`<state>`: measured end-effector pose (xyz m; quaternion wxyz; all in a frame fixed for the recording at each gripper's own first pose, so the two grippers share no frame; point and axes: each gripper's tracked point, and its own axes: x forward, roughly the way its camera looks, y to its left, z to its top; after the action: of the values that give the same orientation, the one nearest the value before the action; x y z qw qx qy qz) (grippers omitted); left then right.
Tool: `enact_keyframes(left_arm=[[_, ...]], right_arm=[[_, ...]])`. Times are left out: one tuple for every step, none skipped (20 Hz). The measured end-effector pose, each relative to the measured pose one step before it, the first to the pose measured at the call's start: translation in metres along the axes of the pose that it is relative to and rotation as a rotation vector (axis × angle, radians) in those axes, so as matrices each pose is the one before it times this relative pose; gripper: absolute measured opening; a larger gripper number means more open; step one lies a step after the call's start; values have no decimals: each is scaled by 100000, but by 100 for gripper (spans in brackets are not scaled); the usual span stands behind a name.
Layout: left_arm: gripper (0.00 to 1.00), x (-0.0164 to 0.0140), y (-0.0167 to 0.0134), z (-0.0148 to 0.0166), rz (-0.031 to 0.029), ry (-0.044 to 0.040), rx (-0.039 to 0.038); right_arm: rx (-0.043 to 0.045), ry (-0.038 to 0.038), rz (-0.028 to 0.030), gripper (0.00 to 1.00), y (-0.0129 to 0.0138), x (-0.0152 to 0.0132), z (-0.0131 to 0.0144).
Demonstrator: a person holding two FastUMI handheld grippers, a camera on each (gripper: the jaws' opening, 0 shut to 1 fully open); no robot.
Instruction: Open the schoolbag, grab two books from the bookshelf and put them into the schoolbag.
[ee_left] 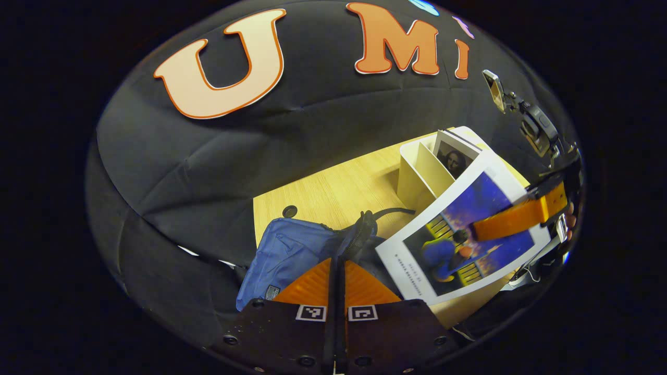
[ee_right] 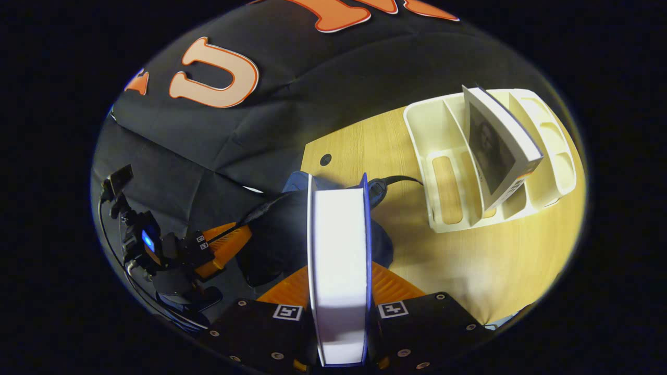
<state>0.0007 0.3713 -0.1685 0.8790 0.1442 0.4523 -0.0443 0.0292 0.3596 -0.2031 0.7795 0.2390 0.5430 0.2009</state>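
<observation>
The wooden table (ee_right: 495, 260) is the biggest thing here, and the black cloth wall stands behind it. The blue schoolbag (ee_left: 284, 255) lies on the table near the wall, with its black strap (ee_left: 388, 211) looping toward the shelf. In the right gripper view the schoolbag (ee_right: 297, 182) sits right past the held book, so the book is over the bag.

The cream bookshelf (ee_right: 443, 151) stands on the table just beside the bag. It has a few slots. One book with a dark portrait on its cover (ee_right: 490, 151) leans tilted in a middle slot. In the left gripper view the same bookshelf (ee_left: 422, 169) and that leaning book (ee_left: 456, 156) sit behind the other book.

The right gripper (ee_right: 338, 307) is clamped on a book (ee_right: 338, 250), one finger on each side. Its own camera sees the book edge-on, just white pages between blue covers. The left gripper view shows that book's front (ee_left: 458, 239): a blue and yellow picture with a white border. There is a line of tiny writing down one edge, too small to read. The right gripper (ee_left: 513, 219) reaches in from the side there, tilted.

The left gripper (ee_left: 336, 284) is pinched together on the black edge of the schoolbag. In the right gripper view it (ee_right: 221, 247) points at the bag from the far side.
</observation>
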Motion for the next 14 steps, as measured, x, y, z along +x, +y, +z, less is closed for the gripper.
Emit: enact_keyframes(left_arm=[[1, -4, -61, 91, 6, 696, 75], [1, -37, -152, 199, 147, 289, 205], [1, 95, -134, 119, -56, 527, -85], [1, 45, -73, -304, 98, 368, -228], [1, 32, -50, -131, 38, 369, -338], [1, 134, -90, 75, 67, 212, -239], [1, -146, -94, 184, 159, -83, -376], [1, -5, -30, 86, 39, 75, -269], [1, 41, -68, 75, -33, -53, -238], [1, -86, -118, 50, -322, 5, 87], [1, -17, -45, 49, -43, -98, 621], [1, -102, -65, 73, -379, -346, 702], [1, -160, -126, -122, -370, 45, 352], [0, -77, -232, -52, -1111, 282, -163]], right_arm=[[2664, -700, 709, 38, 454, 1091, -189], [3383, -1524, 810, 38, 293, 1046, -163], [4876, -1312, 696, 39, 296, 1118, -111], [4328, -241, 808, 38, 436, 1052, -375], [2939, -642, 26, 38, 225, 1066, -137], [1108, -1109, -373, 38, 19, 847, -185], [382, -1400, -473, 38, 176, 954, -27], [945, -1199, -77, 38, 292, 914, -342], [1454, -310, 298, 38, 97, 735, -406], [1183, 472, 749, 38, 139, 653, -505], [604, 1114, 774, 38, 119, 767, -533], [274, 1304, 918, 38, -77, 782, -625], [574, -188, 459, 38, -76, 689, -281], [50, 256, 466, 38, -105, 839, -308]])
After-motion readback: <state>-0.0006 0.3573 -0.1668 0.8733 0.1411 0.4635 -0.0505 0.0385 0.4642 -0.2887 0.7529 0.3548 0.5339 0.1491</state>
